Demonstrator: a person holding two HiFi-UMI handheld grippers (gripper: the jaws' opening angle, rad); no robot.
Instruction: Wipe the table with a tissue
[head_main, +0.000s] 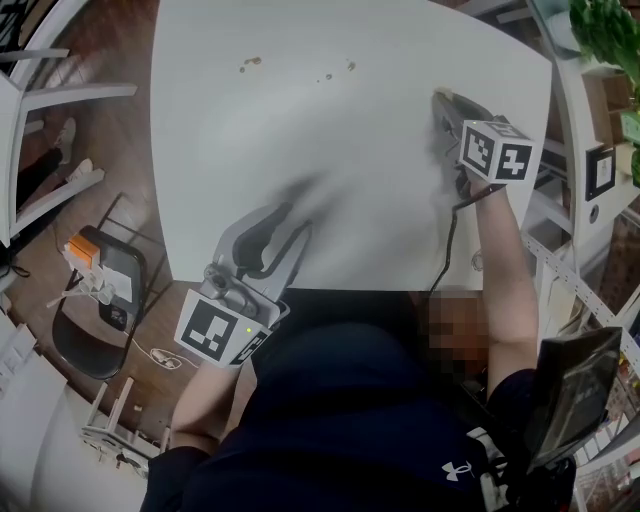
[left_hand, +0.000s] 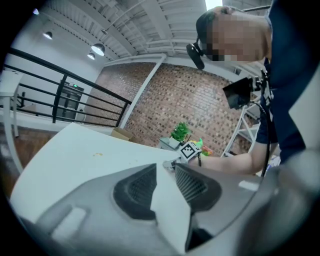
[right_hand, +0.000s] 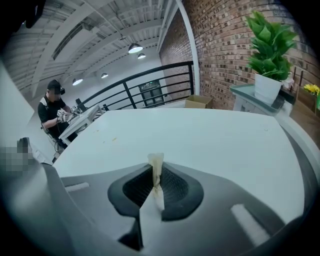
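The white table (head_main: 350, 180) carries a few small brown stains (head_main: 250, 63) near its far edge, also seen as specks (left_hand: 97, 154) in the left gripper view. My right gripper (head_main: 441, 98) rests at the table's right side, shut on a thin, yellowish-white tissue (right_hand: 156, 165) that sticks up between its pads. In the head view the tissue is hidden by the jaws. My left gripper (head_main: 298, 200) hovers over the table's near left part, well short of the stains. Its jaws (left_hand: 166, 167) stand slightly apart with nothing between them; white tabletop shows through the gap.
A folding chair (head_main: 100, 300) with an orange object stands on the floor left of the table. A metal shelf (head_main: 580, 200) and a green plant (head_main: 605, 30) are on the right. A potted plant (right_hand: 270, 50), a cardboard box (right_hand: 197, 101) and a black railing lie beyond the table.
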